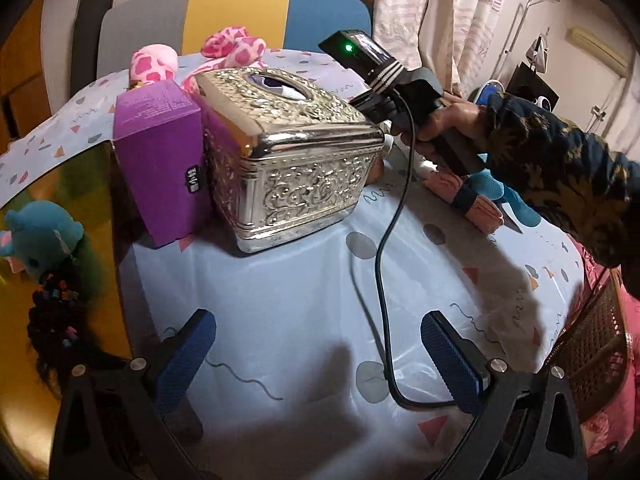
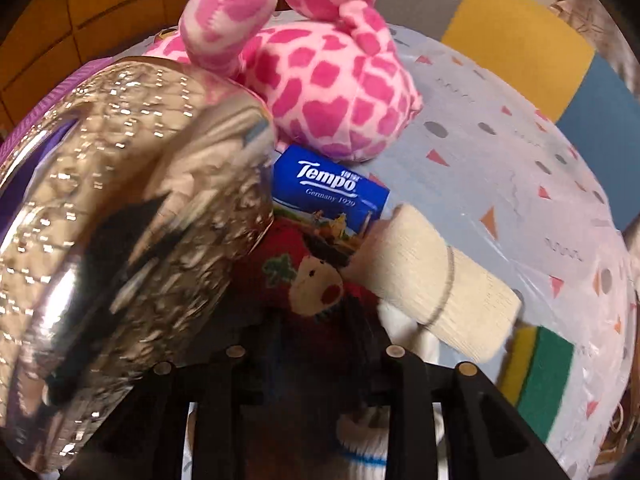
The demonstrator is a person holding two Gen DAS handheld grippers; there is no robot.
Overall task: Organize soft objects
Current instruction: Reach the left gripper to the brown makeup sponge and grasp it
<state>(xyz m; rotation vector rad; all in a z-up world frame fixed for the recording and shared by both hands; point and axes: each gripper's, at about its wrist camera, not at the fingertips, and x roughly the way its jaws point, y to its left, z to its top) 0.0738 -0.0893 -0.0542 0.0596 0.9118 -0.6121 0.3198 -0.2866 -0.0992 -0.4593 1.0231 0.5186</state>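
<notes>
My left gripper point(image 1: 320, 360) hangs open over the patterned tablecloth point(image 1: 280, 288), and only a black cable point(image 1: 380, 272) runs between its blue pads point(image 1: 452, 360). A hand point(image 1: 448, 120) holds the right gripper's black body point(image 1: 404, 92) pointing down behind a silver tissue box point(image 1: 296, 160). In the right wrist view my right gripper point(image 2: 316, 332) is dark and blurred, its fingers narrowly apart around a red reindeer sock point(image 2: 312, 280); I cannot see whether they press it. A rolled cream sock point(image 2: 432, 280), a pink giraffe plush point(image 2: 320, 92) and a Tempo tissue pack point(image 2: 332, 184) lie close by.
A purple carton point(image 1: 160, 160) leans on the silver box. A blue plush point(image 1: 40, 232) sits in a shiny bin at the left. Pink socks point(image 1: 476, 204) and another blue plush point(image 1: 492, 188) lie at the right. A yellow-green sponge point(image 2: 540, 368) is near the table edge.
</notes>
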